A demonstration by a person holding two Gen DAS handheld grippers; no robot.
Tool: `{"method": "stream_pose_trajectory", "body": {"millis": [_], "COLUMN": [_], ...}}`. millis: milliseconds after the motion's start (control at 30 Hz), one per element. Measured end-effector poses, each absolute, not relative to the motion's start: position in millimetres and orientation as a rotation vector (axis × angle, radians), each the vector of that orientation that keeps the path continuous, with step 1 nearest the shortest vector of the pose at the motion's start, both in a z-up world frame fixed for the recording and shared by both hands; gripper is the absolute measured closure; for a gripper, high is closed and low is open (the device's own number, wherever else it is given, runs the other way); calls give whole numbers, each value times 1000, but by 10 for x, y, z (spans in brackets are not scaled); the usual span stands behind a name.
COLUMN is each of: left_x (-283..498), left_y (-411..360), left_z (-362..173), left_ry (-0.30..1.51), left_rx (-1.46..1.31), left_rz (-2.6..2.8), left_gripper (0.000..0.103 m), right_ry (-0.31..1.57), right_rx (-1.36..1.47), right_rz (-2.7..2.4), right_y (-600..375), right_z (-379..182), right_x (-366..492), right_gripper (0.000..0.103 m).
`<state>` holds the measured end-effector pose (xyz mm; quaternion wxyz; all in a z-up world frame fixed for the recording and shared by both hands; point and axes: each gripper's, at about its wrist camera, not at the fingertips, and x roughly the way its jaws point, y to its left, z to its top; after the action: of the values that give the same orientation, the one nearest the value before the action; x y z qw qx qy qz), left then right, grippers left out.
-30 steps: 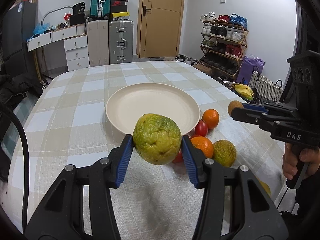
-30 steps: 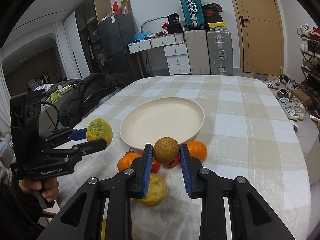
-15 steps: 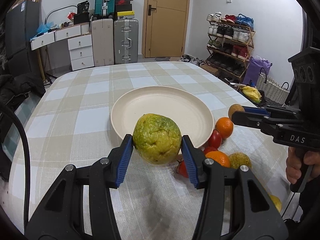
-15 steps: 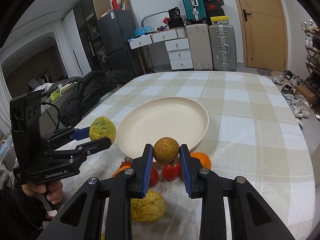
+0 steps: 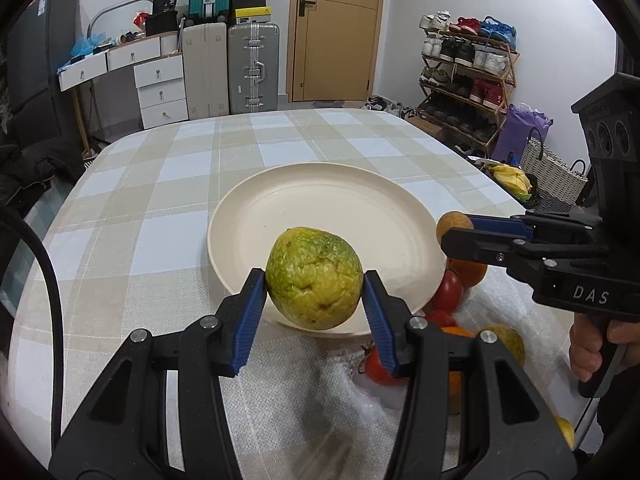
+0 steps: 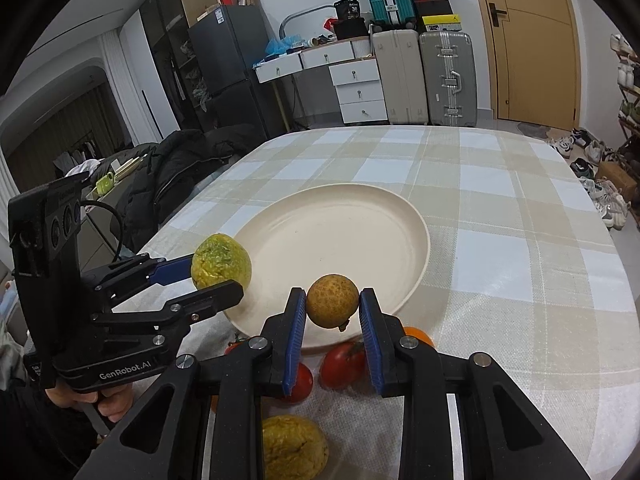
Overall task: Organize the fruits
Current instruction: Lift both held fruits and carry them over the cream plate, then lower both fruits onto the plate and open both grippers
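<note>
Fruits are what this job turns on, and none lies yet on the wide cream round plate (image 5: 384, 208); its bowl is bare, so by my judgement the sorting has hardly begun.

On the left, the left claw (image 5: 314, 298) is clamped on a large wrinkled green-yellow citrus fruit (image 5: 314, 278), carried in the air just over the plate's near rim. The right wrist view shows the same fruit (image 6: 221, 261) at the plate's left edge.

Further right, the right claw (image 6: 332, 317) grips a small round brown rough-skinned fruit (image 6: 332, 306), also off the cloth and above the near rim.

Below and to the right of the plate, a loose cluster waits on the checked beige-and-white tabletop (image 5: 168, 184): red tomatoes (image 6: 344, 364), an orange tangerine (image 6: 418, 336) and a second yellow-green wrinkled citrus (image 6: 294, 446). These sit close together, touching or nearly so, right beside the plate's rim.

Two fruits look about ready to set down; at least four remain, as far as the views show.

For room, the plate's far half and the cloth beyond it lie open. The tight place is the near rim, where both claws come in side by side over the cluster. The tabletop's right edge drops off not far from the tangerine.
</note>
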<state>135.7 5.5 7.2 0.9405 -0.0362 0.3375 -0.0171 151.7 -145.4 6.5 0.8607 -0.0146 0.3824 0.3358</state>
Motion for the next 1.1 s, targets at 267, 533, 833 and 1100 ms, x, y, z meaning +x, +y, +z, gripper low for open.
{"method": "stream_pose_trajectory", "body": {"millis": [267,533,833,1100], "left_x": [1518,1618,1540,1236], "left_y": [107,93,184,203], "left_z": [23,-44,5,146], "left_ry": [711,735,716,665], "left_rx": [-80,-76,-105,-84], "left_rz": [-28,-38,-43,1], "left_gripper": [57,56,43,12], "right_ry": [836,841,802,740], "right_rx": [-44,-56,-65,-16], "right_rz": [699,694,681,682], "right_y": [-1371,-1334,-1398,-1564], "right_z": [-24,-68,33,149], "right_x": [1588,1609,1535,1365], "right_gripper": [75,75,58,3]}}
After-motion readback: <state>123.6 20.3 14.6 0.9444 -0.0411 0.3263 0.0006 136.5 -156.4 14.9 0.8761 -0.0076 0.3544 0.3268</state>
